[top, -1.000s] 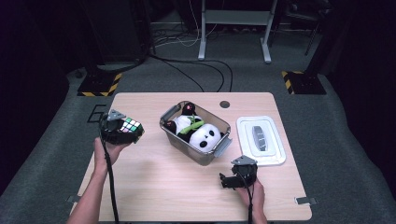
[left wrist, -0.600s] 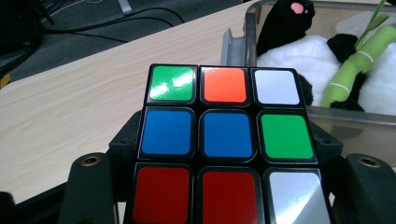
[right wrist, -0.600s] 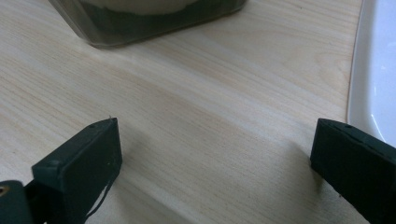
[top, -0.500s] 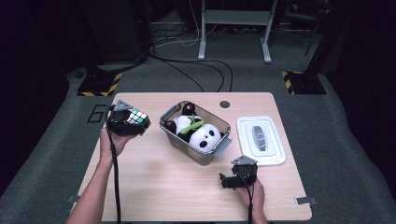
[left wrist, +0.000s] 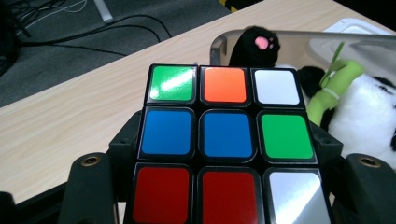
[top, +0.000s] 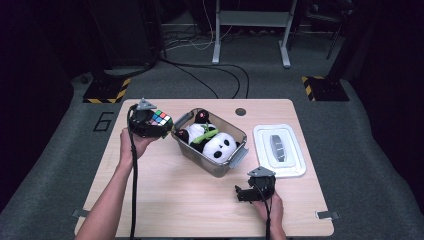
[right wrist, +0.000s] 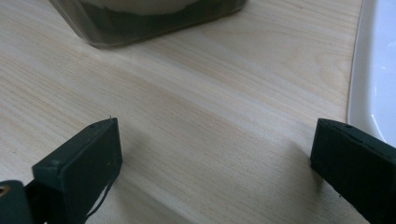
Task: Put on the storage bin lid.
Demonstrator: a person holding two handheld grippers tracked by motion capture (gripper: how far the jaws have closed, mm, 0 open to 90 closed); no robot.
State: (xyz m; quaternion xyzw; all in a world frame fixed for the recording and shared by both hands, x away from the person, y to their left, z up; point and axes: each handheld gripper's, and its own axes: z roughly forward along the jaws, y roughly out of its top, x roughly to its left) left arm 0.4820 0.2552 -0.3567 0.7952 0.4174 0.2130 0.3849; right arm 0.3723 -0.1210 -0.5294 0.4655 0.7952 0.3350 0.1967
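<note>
Right tongs (top: 243, 193): near bench edge, resting low on the bench (top: 165, 200), jaws wide apart with bare wood between them, holding nothing. In the right gripper view the bin wall stands ahead of the jaws and the lid's white rim lies at the right.

Left tongs (top: 159, 125): raised at the bench's left side, jaws closed on the cube (top: 160, 118) from both sides. In the left gripper view the cube (left wrist: 226, 144) sits square between the jaws, face up: green, orange, white; blue, blue, green; red, red, white. It hangs just beside the bin's left end.

Bin (top: 234, 160): clear, mid-bench, holding a panda (top: 220, 145).

Lid (top: 295, 167): white, flat, right of bin.

Bench: pale wood.

Beyond: grey carpet, black cables, hazard-striped feet, metal frame legs, dark room.
</note>
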